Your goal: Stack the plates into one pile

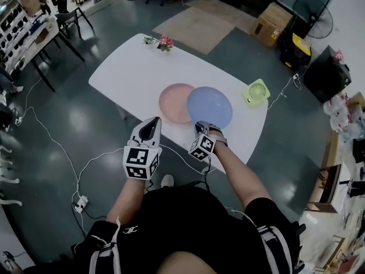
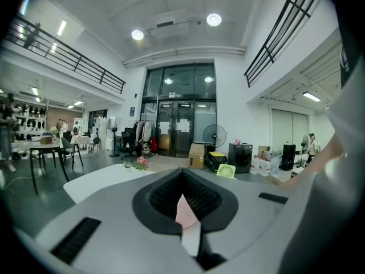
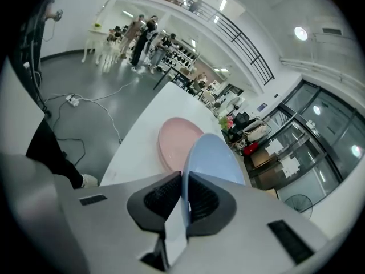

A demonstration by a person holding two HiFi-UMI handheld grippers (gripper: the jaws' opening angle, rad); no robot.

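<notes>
**Two plates, one in the air, pile not yet made**

Clamps the right gripper [image 3: 182,201] on the near rim of the round pale-blue plastic plate [image 3: 208,156], both ribbed black pads pressing on its thin edge. Lifts that plate by the near side, tilted, above the long white oval table [image 1: 131,67], with its far part overlapping the right side of the round pink plastic plate [image 1: 173,103]. Cannot be told whether the two plates touch.

Holds the left gripper [image 2: 182,201] just short of the pink plate's near edge, jaws drawn together at the tips and pinching nothing. Shows only a sliver of pink low in the slit between them.

Leaves the pink plate lying flat near the table's near edge. Leaves a small green fan [image 1: 256,90] and a sprig of pink flowers [image 1: 164,42] well apart from both plates.

Judged about halfway: blue plate gripped, raised and brought partly over the pink one. Not yet centred, lowered or released. Remains to carry it squarely over the pink plate, lay it flat and let go.
</notes>
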